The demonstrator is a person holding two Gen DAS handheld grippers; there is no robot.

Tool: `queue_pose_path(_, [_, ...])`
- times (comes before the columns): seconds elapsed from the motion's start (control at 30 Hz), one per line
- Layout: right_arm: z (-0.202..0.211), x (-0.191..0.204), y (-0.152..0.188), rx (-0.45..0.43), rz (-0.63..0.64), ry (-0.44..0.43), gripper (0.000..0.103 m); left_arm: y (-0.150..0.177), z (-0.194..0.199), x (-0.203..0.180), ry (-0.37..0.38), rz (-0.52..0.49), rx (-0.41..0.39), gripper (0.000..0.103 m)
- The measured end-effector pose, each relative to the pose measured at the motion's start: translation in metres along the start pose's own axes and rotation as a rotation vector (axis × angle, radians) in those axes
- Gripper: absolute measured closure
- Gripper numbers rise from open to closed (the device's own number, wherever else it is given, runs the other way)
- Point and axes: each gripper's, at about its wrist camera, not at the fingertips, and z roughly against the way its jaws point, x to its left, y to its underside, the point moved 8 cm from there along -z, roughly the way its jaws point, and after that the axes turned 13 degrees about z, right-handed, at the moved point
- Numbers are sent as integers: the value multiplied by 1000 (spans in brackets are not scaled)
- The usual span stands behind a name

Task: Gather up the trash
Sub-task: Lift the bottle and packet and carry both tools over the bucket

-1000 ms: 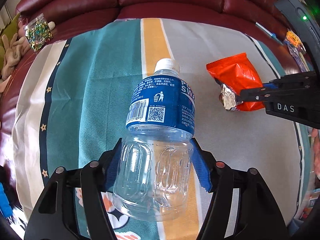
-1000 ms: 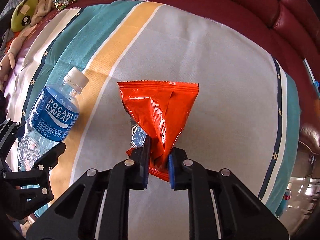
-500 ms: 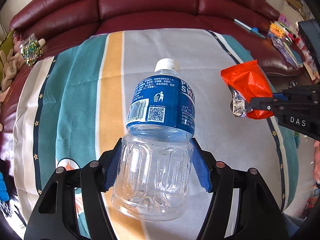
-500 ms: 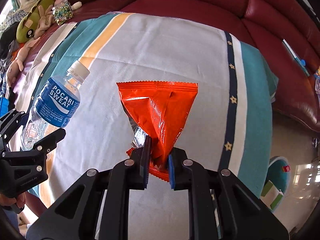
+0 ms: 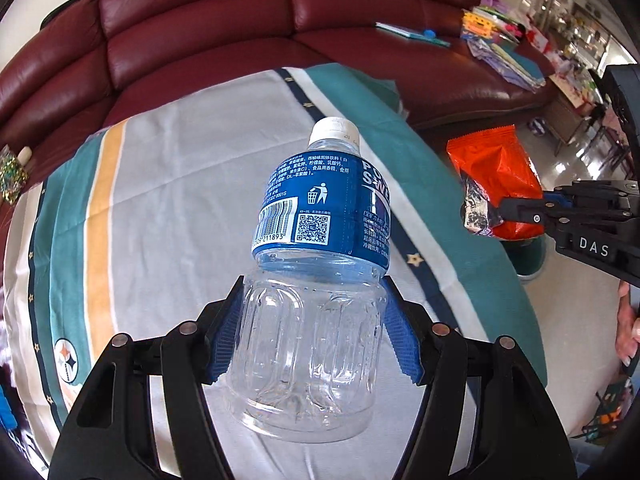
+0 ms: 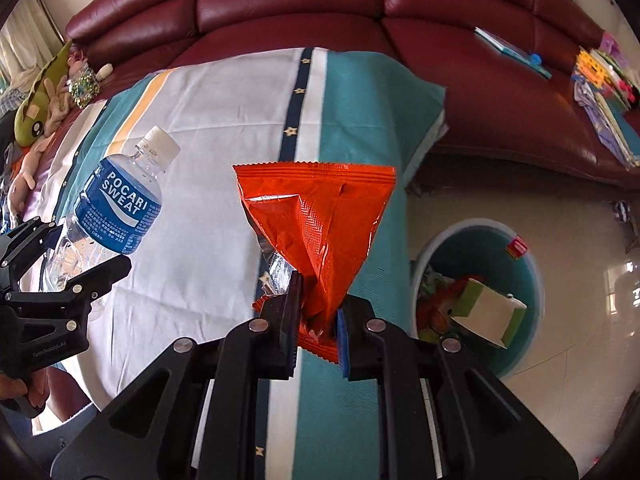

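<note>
Left wrist: my left tongs (image 5: 312, 336) clamp the empty bottle (image 5: 316, 280) above the striped blanket (image 5: 180, 184). Right wrist: right tongs (image 6: 318, 320) pinch the orange wrapper (image 6: 316, 224); bin (image 6: 536, 280) sits lower right. I'd centre over it before releasing.

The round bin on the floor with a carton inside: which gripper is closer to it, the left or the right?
Right. The right gripper, shut on the orange wrapper, is just beside the bin. The left gripper, holding the bottle, is over the striped cloth, on the side away from the bin.
</note>
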Motion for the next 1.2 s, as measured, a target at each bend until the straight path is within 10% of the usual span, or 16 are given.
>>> queue_pose_path(0.6, [43, -167, 123, -18, -268, 80, 87, 20, -34, -198, 148, -246, 84, 38])
queue_pose_path(1.2, [27, -214, 131, 14, -332, 53, 85, 9, -93, -294, 212, -299, 169, 38])
